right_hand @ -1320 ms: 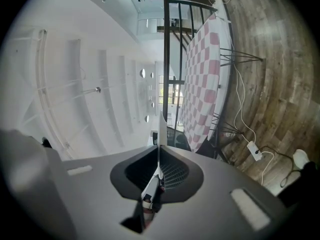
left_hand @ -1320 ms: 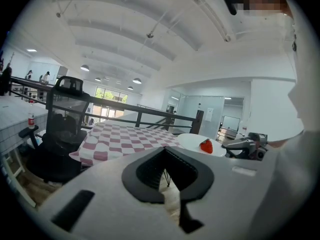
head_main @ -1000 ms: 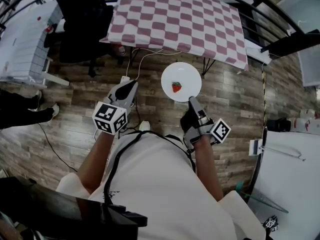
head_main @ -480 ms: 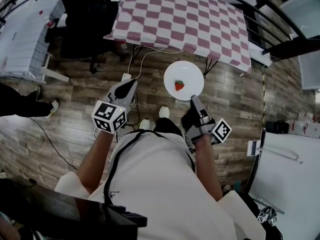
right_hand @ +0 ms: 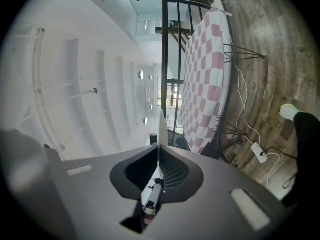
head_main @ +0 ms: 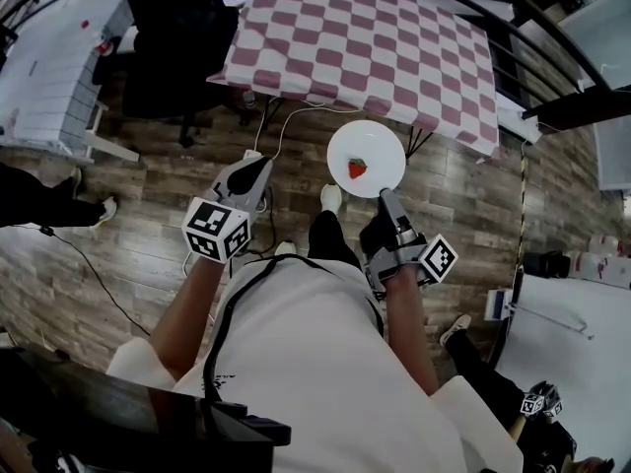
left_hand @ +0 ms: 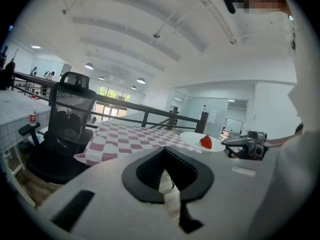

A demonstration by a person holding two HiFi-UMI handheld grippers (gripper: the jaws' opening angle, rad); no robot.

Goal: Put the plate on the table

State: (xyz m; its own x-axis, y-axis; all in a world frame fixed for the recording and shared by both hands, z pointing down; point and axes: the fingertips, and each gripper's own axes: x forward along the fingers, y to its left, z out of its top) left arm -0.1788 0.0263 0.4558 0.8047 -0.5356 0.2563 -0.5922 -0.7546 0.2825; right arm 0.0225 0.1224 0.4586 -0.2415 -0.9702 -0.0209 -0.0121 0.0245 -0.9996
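In the head view a white plate (head_main: 366,159) with a red strawberry (head_main: 357,168) on it hangs level above the wooden floor, just short of the table (head_main: 365,47) with the pink-and-white checked cloth. My right gripper (head_main: 385,196) is shut on the plate's near rim. The right gripper view shows the plate (right_hand: 161,126) edge-on, rising from between the jaws. My left gripper (head_main: 260,167) hovers to the plate's left, shut and holding nothing. The left gripper view looks past its closed tips (left_hand: 165,149) to the plate (left_hand: 196,138), the strawberry (left_hand: 206,142) and the table (left_hand: 127,136).
A black office chair (head_main: 173,57) stands left of the table. A white power strip (head_main: 249,156) and cables lie on the floor below the left gripper. Black railing runs behind the table. A white table (head_main: 577,353) is at the right; a person's legs (head_main: 39,200) at the left.
Both grippers and the plate have moved closer to the checked table. The person's foot has stepped forward under the plate. The grip on the plate is unchanged.
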